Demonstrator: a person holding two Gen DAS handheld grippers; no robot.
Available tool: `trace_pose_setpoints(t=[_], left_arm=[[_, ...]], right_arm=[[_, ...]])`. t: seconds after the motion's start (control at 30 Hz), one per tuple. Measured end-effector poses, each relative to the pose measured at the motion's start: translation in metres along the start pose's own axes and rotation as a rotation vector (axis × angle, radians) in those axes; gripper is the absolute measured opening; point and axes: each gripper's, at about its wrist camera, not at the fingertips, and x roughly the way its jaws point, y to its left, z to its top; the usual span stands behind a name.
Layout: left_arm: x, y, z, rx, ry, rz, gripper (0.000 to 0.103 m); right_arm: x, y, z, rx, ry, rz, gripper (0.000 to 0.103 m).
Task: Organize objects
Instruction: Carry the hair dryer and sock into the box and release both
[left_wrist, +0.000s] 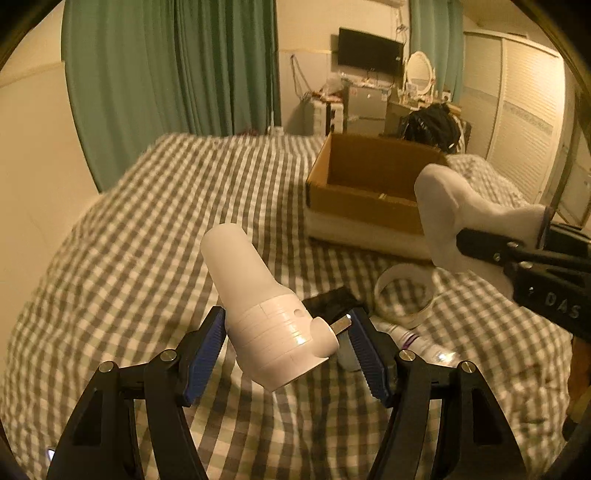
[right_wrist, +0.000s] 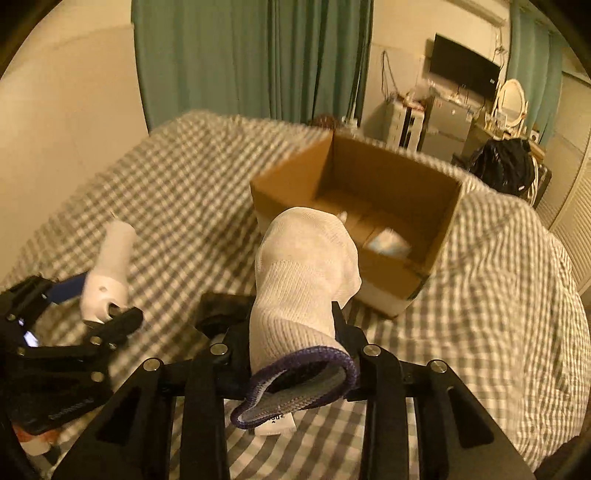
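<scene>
My right hand-held gripper (right_wrist: 295, 332) is clamped on a white sock (right_wrist: 306, 273) just above its purple cuff, the foot end standing up and forward between the jaws. My left hand-held gripper (left_wrist: 288, 343) grips a white plastic device with a tapered nozzle (left_wrist: 258, 295): one blue pad presses its ribbed body, the other bears on a small metal tab at its side, so that hold looks narrow. Both things are lifted clear of the checked bed cover (left_wrist: 147, 221).

Just past my left fingers, on the bed, lie a dark crumpled item (left_wrist: 332, 301), a ring of white tape (left_wrist: 404, 291) and a small bottle with a purple band (left_wrist: 410, 338); I cannot tell for sure what the dark item is. Further on sits the open cardboard box (right_wrist: 384, 177), resting on a white base, with something pale already on its floor (right_wrist: 388, 242).

I judge the step in hand to be carrying the sock, and then the device, into that box. To do it well I should bring the sock over the near wall and well above the opening before I let go, since its limp toe could catch the rim and drape outside. The device I would keep level and move slowly, lowering it close to the box floor so the thin tab grip does not slip.

Beyond the bed hang green curtains (left_wrist: 170, 66).
</scene>
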Motion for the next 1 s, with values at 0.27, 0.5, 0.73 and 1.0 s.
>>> trace_pose_setpoints(t=[0.27,0.5,0.73,1.0], left_arm=[[-0.025,-0.020,0.048,0.066,-0.103,-0.022,0.069],[-0.019,-0.039,0.101,0.111,-0.177,-0.058,0.069],[0.027,-0.056,0.155,0.142,-0.187,-0.072,0.069],[0.099,-0.068,0.191,0.175,-0.161,-0.104,0.069]], right_arm=[[-0.066,-0.010,0.028,-0.030,-0.134,-0.031,0.032],[-0.084,-0.035,0.064,-0.019,-0.205,-0.043,0.032],[-0.066,-0.062,0.102,0.008,-0.229,-0.064,0.032],[-0.008,-0.099,0.139,0.050,-0.210,-0.075,0.032]])
